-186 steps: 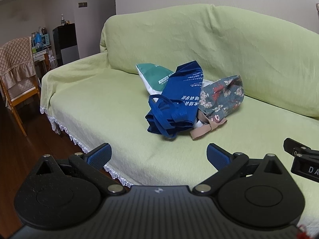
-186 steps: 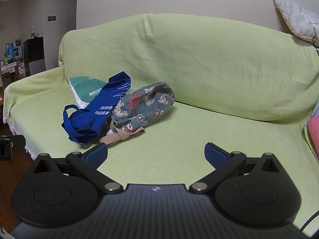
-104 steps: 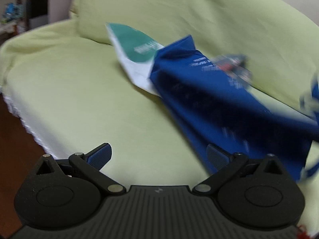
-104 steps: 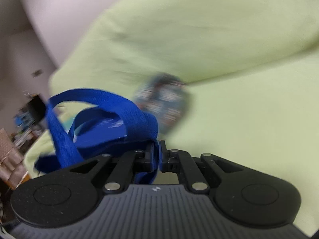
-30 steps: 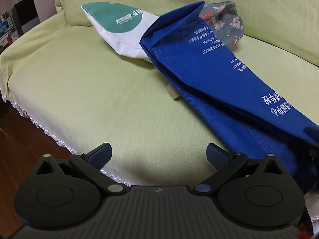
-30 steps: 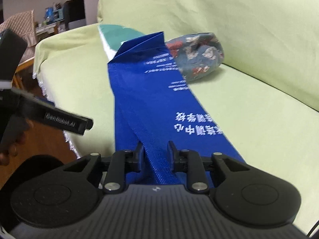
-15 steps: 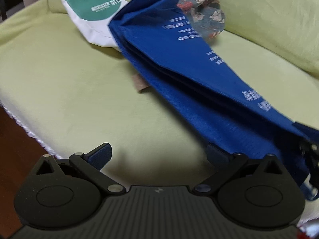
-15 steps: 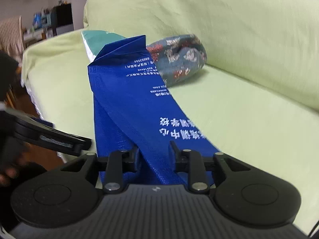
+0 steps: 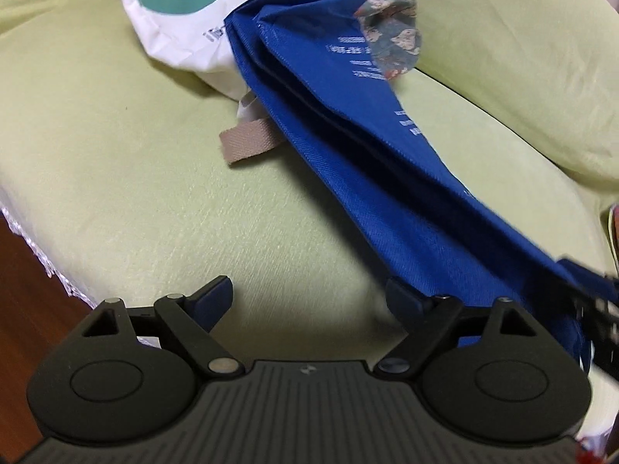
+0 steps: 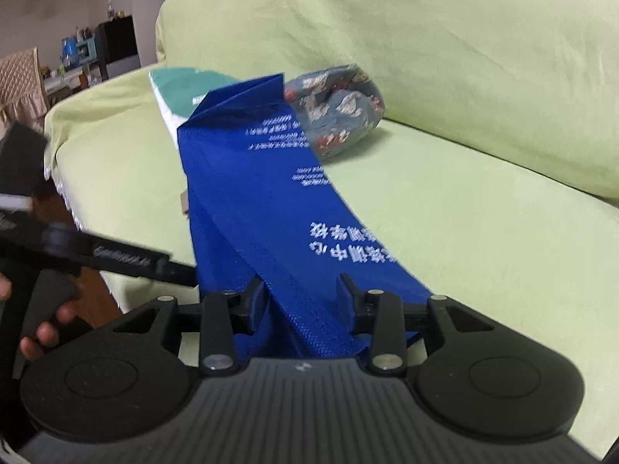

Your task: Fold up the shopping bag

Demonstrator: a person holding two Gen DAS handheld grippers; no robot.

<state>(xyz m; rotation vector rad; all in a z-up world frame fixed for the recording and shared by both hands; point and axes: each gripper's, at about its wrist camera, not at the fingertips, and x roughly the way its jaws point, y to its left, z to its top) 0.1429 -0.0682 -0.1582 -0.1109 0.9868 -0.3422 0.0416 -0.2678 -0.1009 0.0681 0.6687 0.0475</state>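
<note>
The long blue woven shopping bag with white printed lettering (image 10: 271, 201) lies stretched diagonally over the sofa draped in a pale green cover (image 10: 483, 212), running from mid-frame down to the bottom centre of the right wrist view. Its far end rests against a white and green plastic bag (image 9: 182, 19) and a grey floral fabric bag (image 10: 336, 108); a beige webbing strap (image 9: 247, 141) pokes out from under its left edge.

The right tool (image 10: 301, 301) has just been opening, its jaws partly apart with the bag's near end lying between them; the pads do not seem to press the cloth. The left tool (image 9: 309, 301) is spread wide though it has just been closing a little, nothing between its jaws, its right finger (image 9: 402, 303) just beside the bag's lower edge.

Bare green seat lies open on both sides of the bag. The sofa's lace-trimmed front edge (image 9: 35, 247) sits lower left, floor beyond. The bag's handles are hidden, and its near corner in the left view is blurred.
</note>
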